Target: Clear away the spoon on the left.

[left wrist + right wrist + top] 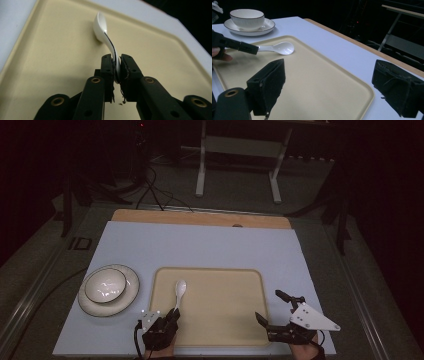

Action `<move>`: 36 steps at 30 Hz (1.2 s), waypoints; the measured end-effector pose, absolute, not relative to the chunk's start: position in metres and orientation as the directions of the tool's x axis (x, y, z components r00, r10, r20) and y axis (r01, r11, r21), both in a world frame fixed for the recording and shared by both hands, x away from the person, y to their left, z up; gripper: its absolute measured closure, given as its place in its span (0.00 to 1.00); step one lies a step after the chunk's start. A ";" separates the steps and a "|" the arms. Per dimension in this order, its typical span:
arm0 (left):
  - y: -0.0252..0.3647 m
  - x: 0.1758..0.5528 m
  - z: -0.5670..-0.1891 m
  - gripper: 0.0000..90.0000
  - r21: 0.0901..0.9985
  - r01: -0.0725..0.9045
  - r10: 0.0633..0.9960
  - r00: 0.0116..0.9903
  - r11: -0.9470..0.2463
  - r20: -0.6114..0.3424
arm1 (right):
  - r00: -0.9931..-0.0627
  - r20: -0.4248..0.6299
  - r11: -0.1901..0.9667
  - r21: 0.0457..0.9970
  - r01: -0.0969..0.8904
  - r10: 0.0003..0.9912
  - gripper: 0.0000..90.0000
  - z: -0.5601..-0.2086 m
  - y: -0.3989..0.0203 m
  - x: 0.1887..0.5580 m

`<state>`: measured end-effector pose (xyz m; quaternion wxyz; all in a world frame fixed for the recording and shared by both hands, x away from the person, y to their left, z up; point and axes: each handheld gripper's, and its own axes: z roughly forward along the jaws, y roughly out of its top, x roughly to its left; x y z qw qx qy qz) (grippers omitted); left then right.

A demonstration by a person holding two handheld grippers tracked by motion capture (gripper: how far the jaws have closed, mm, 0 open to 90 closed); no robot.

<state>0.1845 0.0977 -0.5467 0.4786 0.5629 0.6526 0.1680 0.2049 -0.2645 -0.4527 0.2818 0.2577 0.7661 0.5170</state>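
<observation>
Left gripper (117,67): sitting at the near left edge of the tray, jaws clamping narrowly on the handle of the white spoon (105,32); pads pressing the handle from both sides, no earlier look available for comparison.

White spoon: lying with its bowl resting on the tray's left portion, handle rising slightly back toward the gripper; bowl pointing away from the person, toward the far side of the table.

Beige tray (225,320): lying flat on the pale blue table top (200,245), rounded corners, raised rim.

Right gripper (274,307): hovering at the tray's near right corner, jaws spread wide, nothing between them; grey three-cornered plate showing on top.

White bowl (105,285): standing upright on a white saucer-like plate (131,292), both dark-rimmed, sitting on the table just left of the tray, apart from it.

Wooden strip (200,217): running along the table's far edge.
</observation>
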 end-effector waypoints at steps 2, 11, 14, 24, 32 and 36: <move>0.098 0.186 -0.549 0.89 0.749 0.589 0.899 0.085 0.303 -0.430 | -0.707 -0.164 0.331 0.938 0.104 0.687 0.13 -0.453 -0.265 0.205; 0.096 0.189 -0.554 0.85 0.733 0.622 0.913 0.069 0.276 -0.402 | -0.709 -0.166 0.334 0.937 0.104 0.686 0.13 -0.453 -0.264 0.205; 0.095 0.190 -0.553 0.82 0.739 0.625 0.926 0.066 0.253 -0.373 | -0.709 -0.164 0.334 0.937 0.106 0.686 0.13 -0.453 -0.264 0.205; 0.097 0.192 -0.552 0.80 0.751 0.623 0.951 0.037 0.218 -0.307 | -0.713 -0.161 0.335 0.936 0.109 0.683 0.13 -0.453 -0.264 0.205; 0.092 0.192 -0.549 0.67 0.766 0.624 0.963 0.078 0.154 -0.257 | -0.708 -0.165 0.336 0.936 0.108 0.687 0.13 -0.453 -0.264 0.205; 0.092 0.193 -0.545 0.67 0.775 0.619 0.966 0.097 0.129 -0.238 | -0.705 -0.166 0.335 0.936 0.107 0.690 0.13 -0.453 -0.264 0.205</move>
